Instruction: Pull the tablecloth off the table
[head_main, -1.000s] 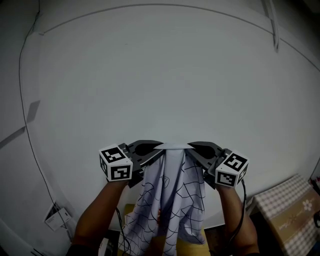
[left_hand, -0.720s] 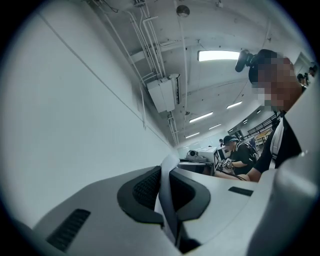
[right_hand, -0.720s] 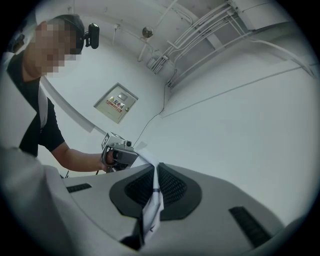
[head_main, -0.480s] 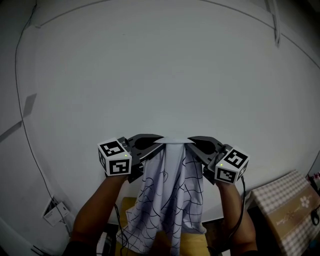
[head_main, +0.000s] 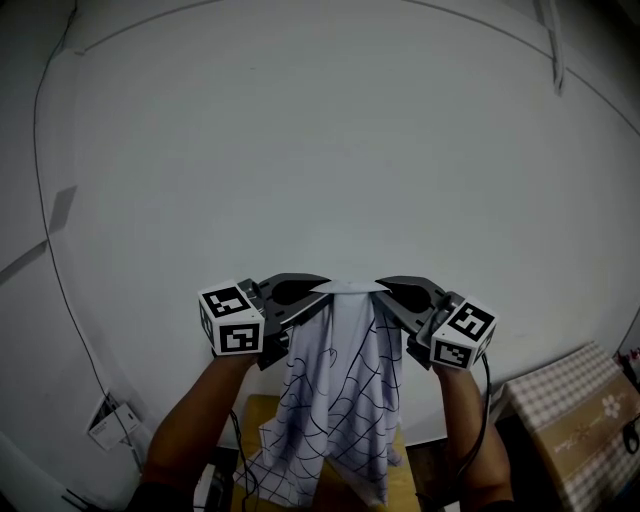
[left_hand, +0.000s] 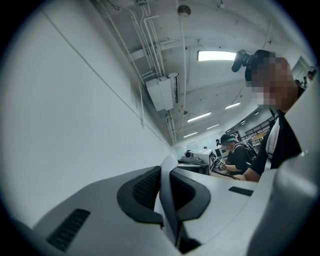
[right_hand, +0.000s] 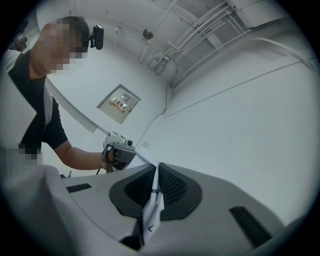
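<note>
Both clamped on the tablecloth (head_main: 340, 390) by its top edge, left gripper (head_main: 318, 291) and right gripper (head_main: 384, 289) tip to tip, equally near. Hangs straight down between them, long axis vertical, lower end over the wooden table (head_main: 256, 412); probably wants lifting clear.

Soft, limp cloth tablecloth (head_main: 345, 400), thin dark lines; smooth matt wall (head_main: 300, 150); matt grey plastic right tool (right_hand: 154, 170)

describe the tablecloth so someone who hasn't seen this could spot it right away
Against the big white wall, the left gripper and right gripper are held up side by side. The tablecloth hangs bunched between them, clamped in both: pale with thin black crossing lines, unlike the checked cloth at lower right.
</note>
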